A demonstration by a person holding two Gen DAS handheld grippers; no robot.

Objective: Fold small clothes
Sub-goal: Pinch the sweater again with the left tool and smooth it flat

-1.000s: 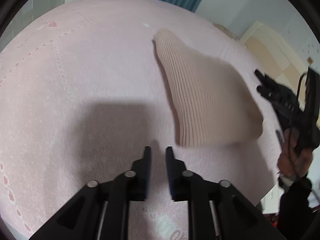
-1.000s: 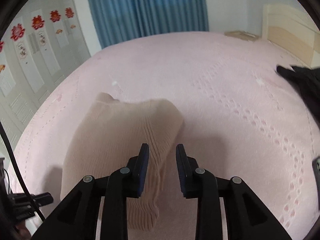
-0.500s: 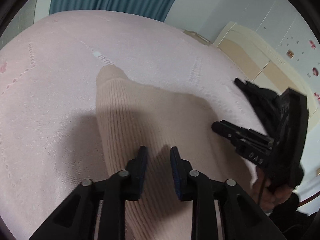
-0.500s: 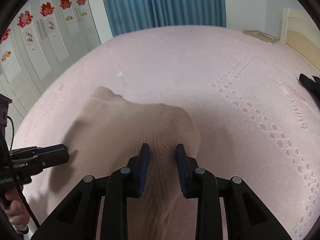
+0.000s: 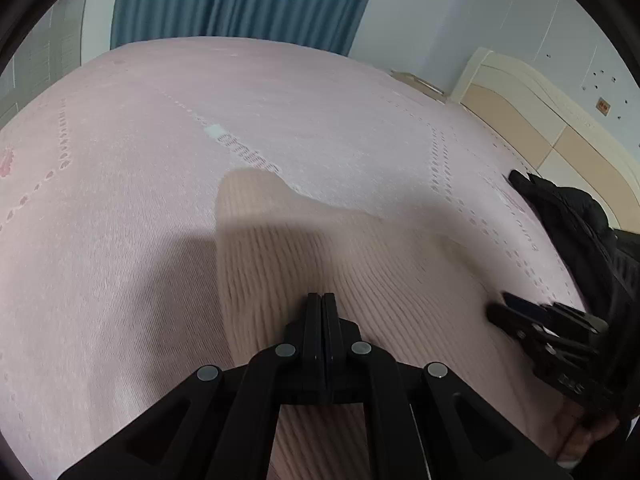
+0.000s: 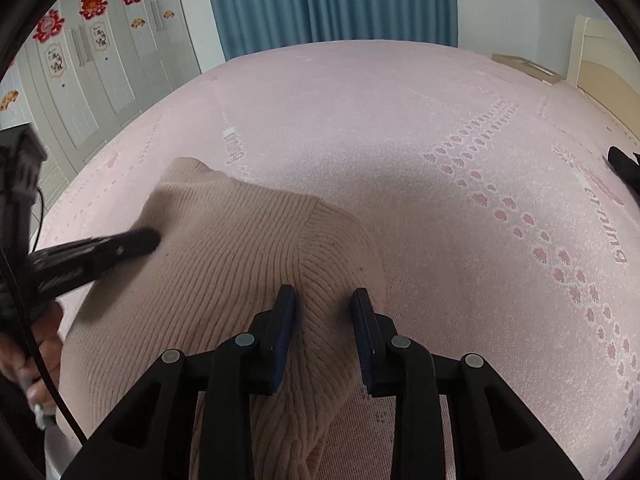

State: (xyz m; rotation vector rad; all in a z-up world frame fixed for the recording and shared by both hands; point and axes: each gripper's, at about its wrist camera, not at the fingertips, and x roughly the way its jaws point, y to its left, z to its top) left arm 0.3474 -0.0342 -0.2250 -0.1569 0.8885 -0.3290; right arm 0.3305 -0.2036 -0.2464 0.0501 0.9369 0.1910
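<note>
At the bottom centre of the left view, the left gripper (image 5: 321, 300) has its jaws pressed together on the knit (image 5: 320, 264), apparently pinching a fold. At the bottom centre of the right view, the right gripper (image 6: 324, 300) stands spread, straddling a ribbed ridge of the knit (image 6: 224, 264), which lies mid-frame on the bedspread (image 6: 440, 128). Close the right jaws on both layers before lifting; a shallow bite likely slips.
</note>
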